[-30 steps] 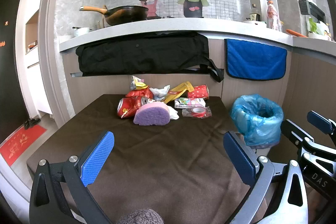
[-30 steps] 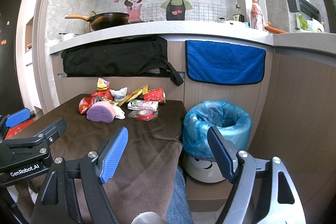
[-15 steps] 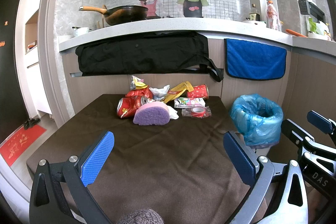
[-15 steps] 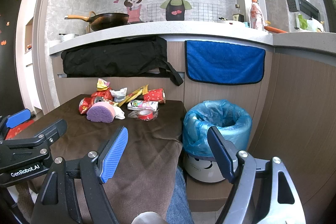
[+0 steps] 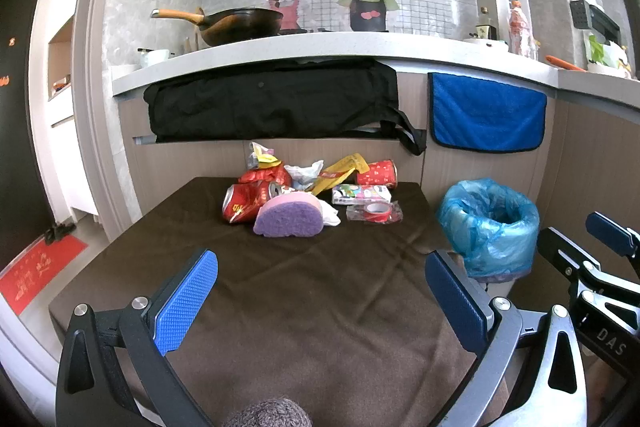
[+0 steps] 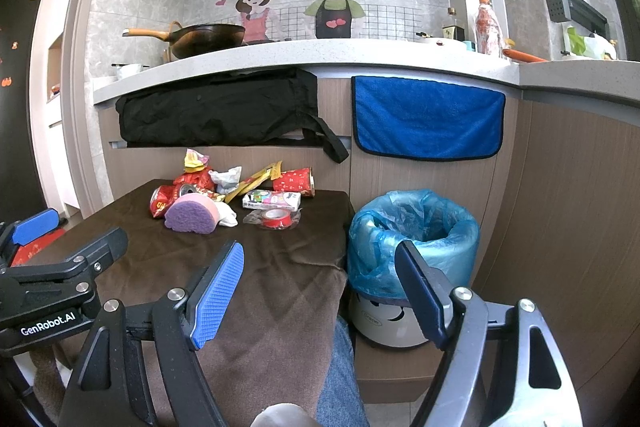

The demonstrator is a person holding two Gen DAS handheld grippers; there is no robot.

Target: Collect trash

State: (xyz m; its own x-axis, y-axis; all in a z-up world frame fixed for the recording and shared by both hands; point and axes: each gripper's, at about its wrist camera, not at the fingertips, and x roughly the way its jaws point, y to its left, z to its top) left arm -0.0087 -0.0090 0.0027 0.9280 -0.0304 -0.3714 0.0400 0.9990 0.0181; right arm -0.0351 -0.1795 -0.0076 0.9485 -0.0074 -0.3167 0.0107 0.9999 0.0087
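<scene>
Your left gripper (image 5: 320, 291) and right gripper (image 6: 320, 291) both gape wide, empty; trash pile (image 5: 308, 191) far on worktop (image 5: 320, 299), bin (image 6: 412, 239) right.

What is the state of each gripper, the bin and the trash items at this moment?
Left gripper: open, empty.
Right gripper: open, empty.
Bin: open, lined with a blue bag, on the floor beside the table.
Red can: crushed, lying on its side.
Purple sponge: resting on the brown cloth.
Tape roll: lying flat, in clear wrap.
</scene>
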